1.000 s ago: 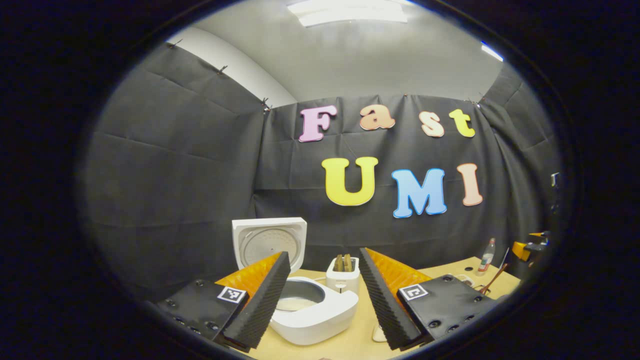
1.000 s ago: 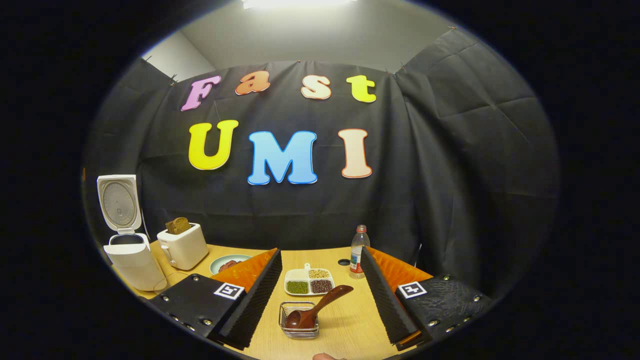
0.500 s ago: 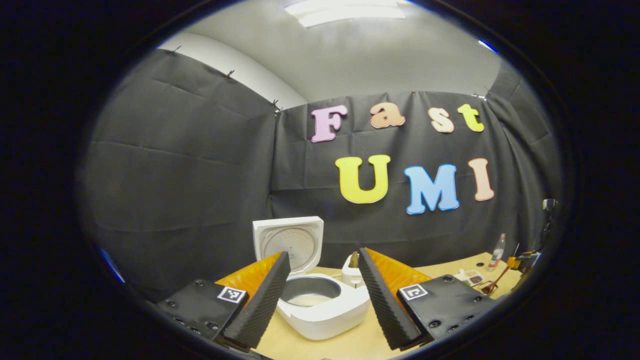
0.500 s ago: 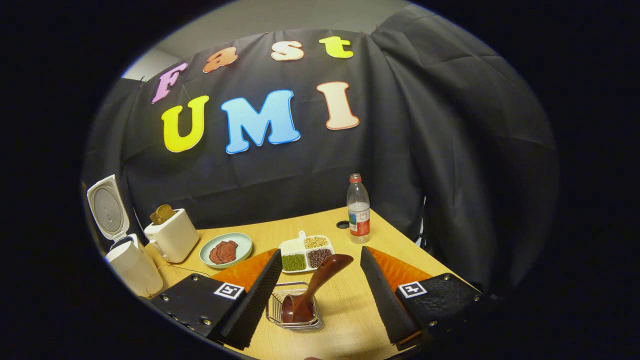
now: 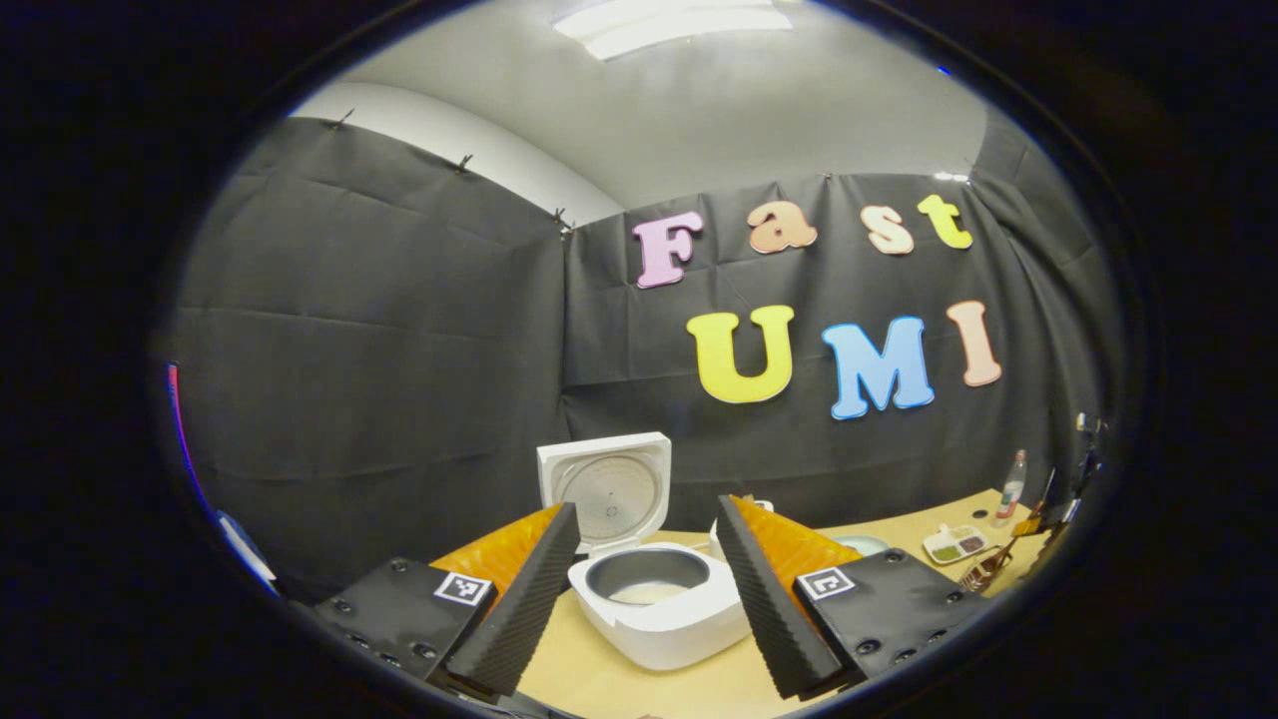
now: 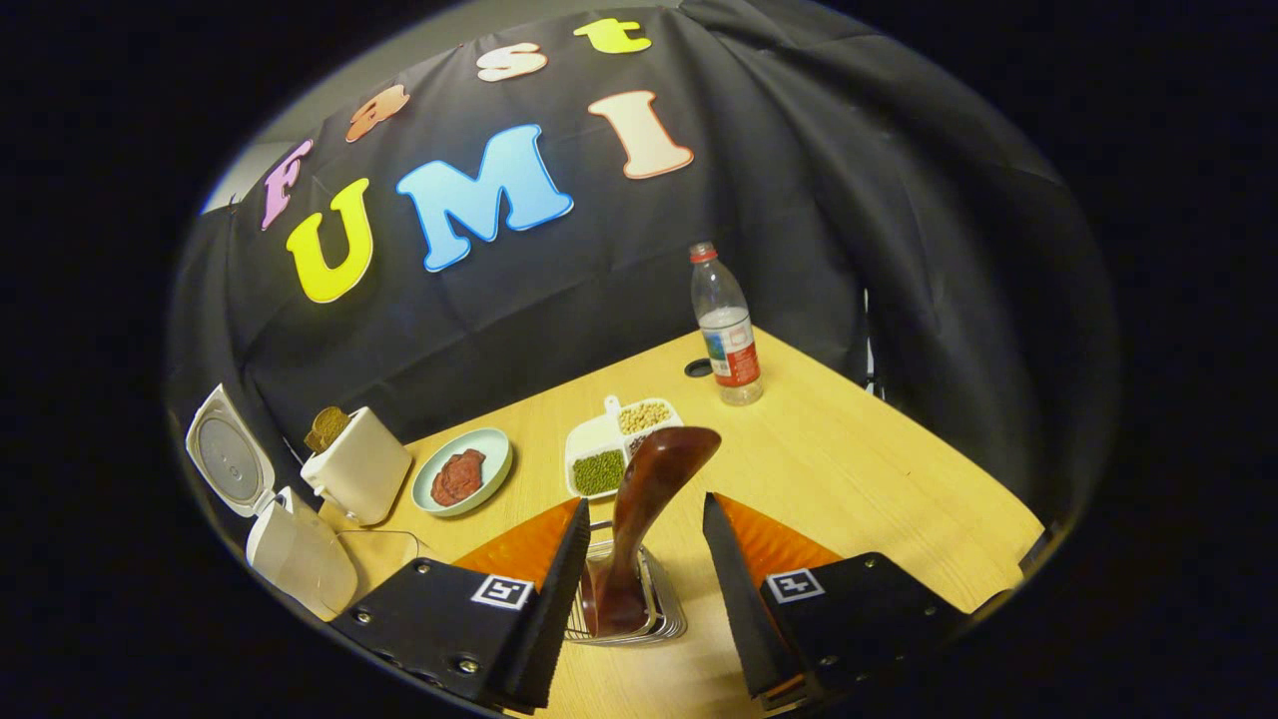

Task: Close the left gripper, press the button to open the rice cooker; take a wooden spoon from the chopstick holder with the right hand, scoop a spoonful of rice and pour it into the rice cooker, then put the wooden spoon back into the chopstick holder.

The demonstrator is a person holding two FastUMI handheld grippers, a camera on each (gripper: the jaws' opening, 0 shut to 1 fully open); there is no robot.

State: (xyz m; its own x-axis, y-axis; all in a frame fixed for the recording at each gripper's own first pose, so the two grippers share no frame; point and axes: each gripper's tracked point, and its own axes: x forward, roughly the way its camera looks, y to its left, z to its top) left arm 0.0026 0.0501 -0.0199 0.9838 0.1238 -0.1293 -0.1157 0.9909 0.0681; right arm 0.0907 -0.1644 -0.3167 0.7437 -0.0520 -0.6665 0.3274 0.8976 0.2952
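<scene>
The white rice cooker [image 5: 659,624] stands with its lid [image 5: 606,486] raised and some rice in the grey inner pot. My left gripper [image 5: 647,504] hovers open just short of it, touching nothing. In the right gripper view the cooker [image 6: 300,554] is at the far left. The dark wooden spoon [image 6: 649,489] stands bowl-down in the wire chopstick holder [image 6: 664,619]. My right gripper [image 6: 644,502] is open, one finger on each side of the spoon's handle, with a gap on both sides. The compartment tray [image 6: 611,454] holds white rice, green beans and other grains.
A white toaster [image 6: 357,474] with bread stands beside the cooker, then a pale plate [image 6: 461,482] with something red. A water bottle [image 6: 727,330] stands at the back near a cable hole [image 6: 699,367]. The wooden table [image 6: 879,479] ends at the right.
My right gripper has tilted down and closed in on the holder; the spoon handle now stands between its fingers. My left gripper has swung left, so the cooker has drifted right in its view.
</scene>
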